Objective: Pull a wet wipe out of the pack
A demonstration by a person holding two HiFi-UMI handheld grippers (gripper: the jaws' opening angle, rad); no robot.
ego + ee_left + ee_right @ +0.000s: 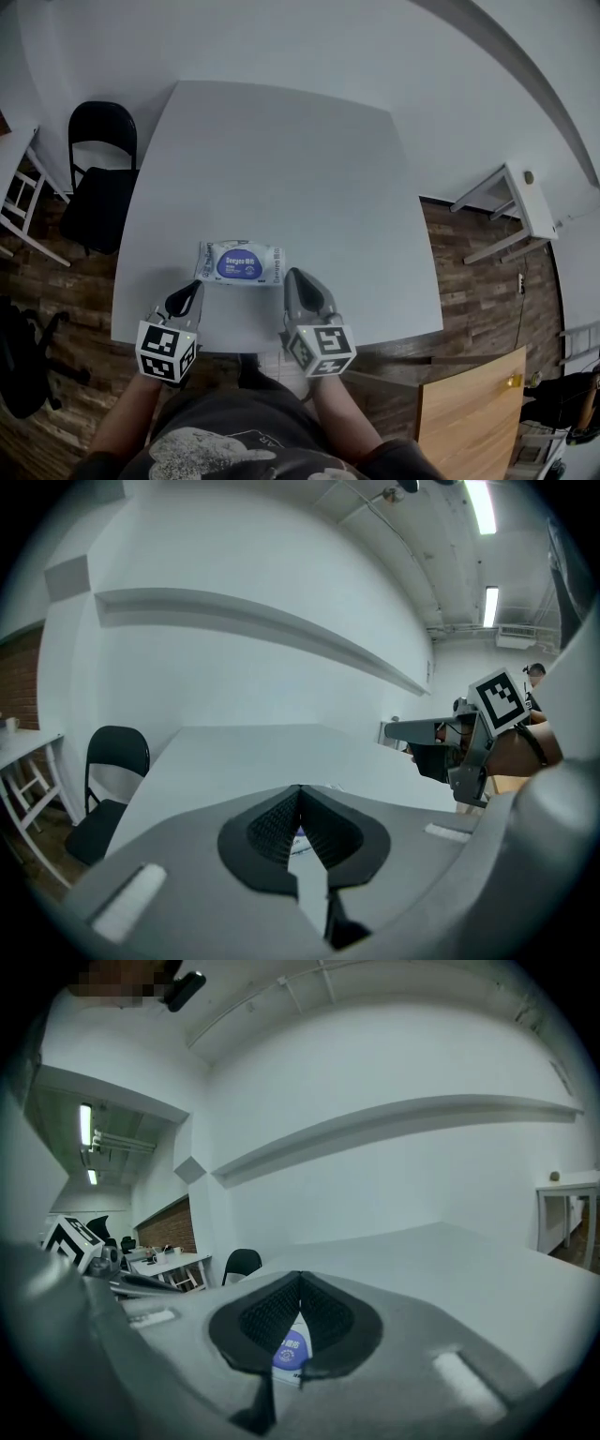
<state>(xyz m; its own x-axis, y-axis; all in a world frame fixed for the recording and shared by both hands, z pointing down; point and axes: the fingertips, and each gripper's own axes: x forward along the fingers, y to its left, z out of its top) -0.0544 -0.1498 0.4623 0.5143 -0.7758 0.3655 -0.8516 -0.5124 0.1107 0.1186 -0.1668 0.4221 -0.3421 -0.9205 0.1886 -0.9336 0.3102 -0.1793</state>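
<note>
A white wet wipe pack [240, 262] with a blue oval label lies flat on the white table [281, 169], near its front edge. My left gripper [194, 289] is shut, with nothing in it, just short of the pack's front left corner. My right gripper [293, 276] is shut and empty too, its tip close beside the pack's right end. In the right gripper view the blue label of the pack [291, 1352] shows through the gap below the closed jaws. The left gripper view shows only a sliver of the pack [298, 840] behind the jaws.
A black folding chair [98, 178] stands at the table's left side. A white side table [506, 211] stands to the right, and a wooden panel [469, 412] sits at the lower right. Brown plank floor surrounds the table.
</note>
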